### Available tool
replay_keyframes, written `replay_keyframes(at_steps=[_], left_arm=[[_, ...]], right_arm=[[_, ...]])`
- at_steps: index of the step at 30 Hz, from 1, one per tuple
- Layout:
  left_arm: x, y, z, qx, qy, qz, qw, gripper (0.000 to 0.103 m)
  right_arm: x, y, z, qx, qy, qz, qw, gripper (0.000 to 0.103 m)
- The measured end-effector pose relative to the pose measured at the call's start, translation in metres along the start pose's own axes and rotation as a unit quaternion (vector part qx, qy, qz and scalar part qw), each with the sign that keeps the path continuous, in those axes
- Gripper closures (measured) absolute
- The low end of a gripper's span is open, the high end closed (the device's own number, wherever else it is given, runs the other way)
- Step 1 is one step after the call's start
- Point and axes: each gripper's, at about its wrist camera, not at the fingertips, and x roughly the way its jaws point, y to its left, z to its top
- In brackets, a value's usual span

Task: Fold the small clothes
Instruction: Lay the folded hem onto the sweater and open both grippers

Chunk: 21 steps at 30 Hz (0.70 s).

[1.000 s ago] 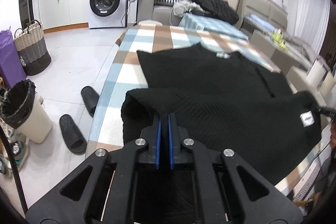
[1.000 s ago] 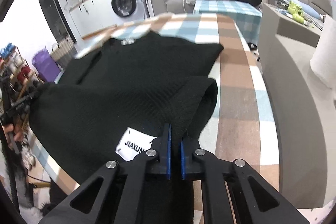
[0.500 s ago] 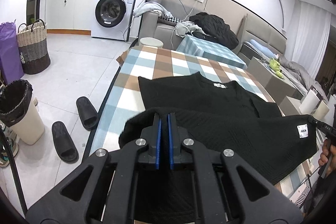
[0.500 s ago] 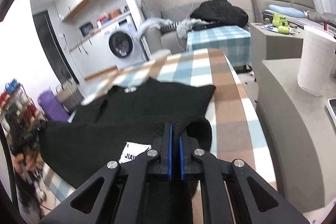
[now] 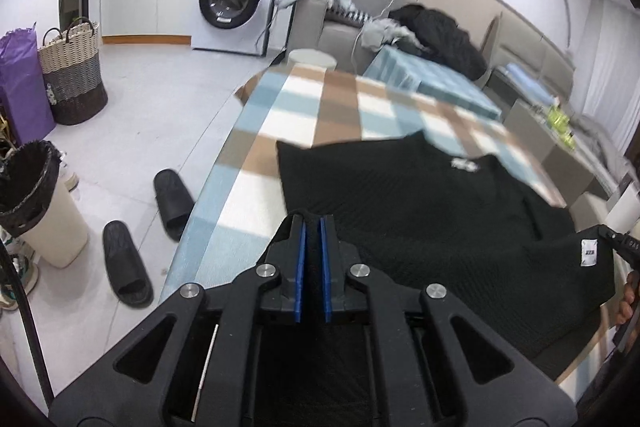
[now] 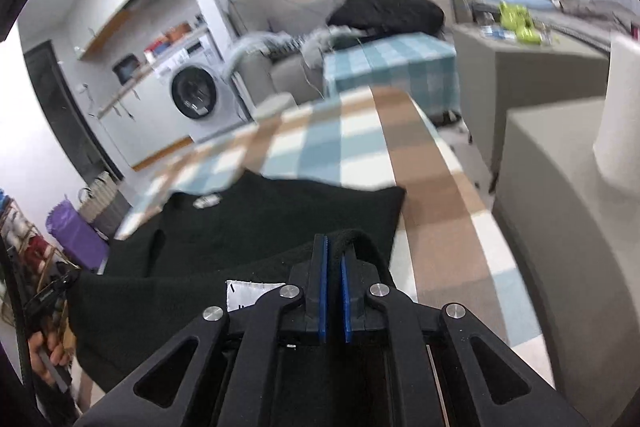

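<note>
Black sweater (image 6: 280,223) hem is pinched by both grippers; only the left view shows 2 slippers (image 5: 148,227).

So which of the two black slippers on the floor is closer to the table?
The upper slipper, lying beside the checked table's edge. The other slipper sits lower left, further out on the floor toward the lined bin.

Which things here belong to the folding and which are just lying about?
In the job:
- black sweater, hem lifted
- left gripper and right gripper, jaws shut on its hem
- checked table

Lying about:
- slippers
- bin
- woven basket
- washing machine
- dark clothes on the sofa
</note>
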Motion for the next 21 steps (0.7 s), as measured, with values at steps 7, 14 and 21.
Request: replay_keyframes(at_steps=[7, 14, 21], left_arm=[[-0.008, 0.01, -0.022, -0.011, 0.01, 0.013, 0.9998, 0.065], [-0.026, 0.013, -0.055, -0.016, 0.033, 0.011, 0.9993, 0.059], [-0.028, 0.0, -0.071, 0.013, 0.052, 0.006, 0.9986, 0.038]], right_arm=[[0.006, -0.023, -0.029, 0.026, 0.064, -0.007, 0.998, 0.065], [-0.013, -0.031, -0.068, 0.041, 0.097, 0.042, 0.994, 0.045], [-0.017, -0.029, -0.087, 0.045, 0.122, 0.058, 0.99, 0.033]])
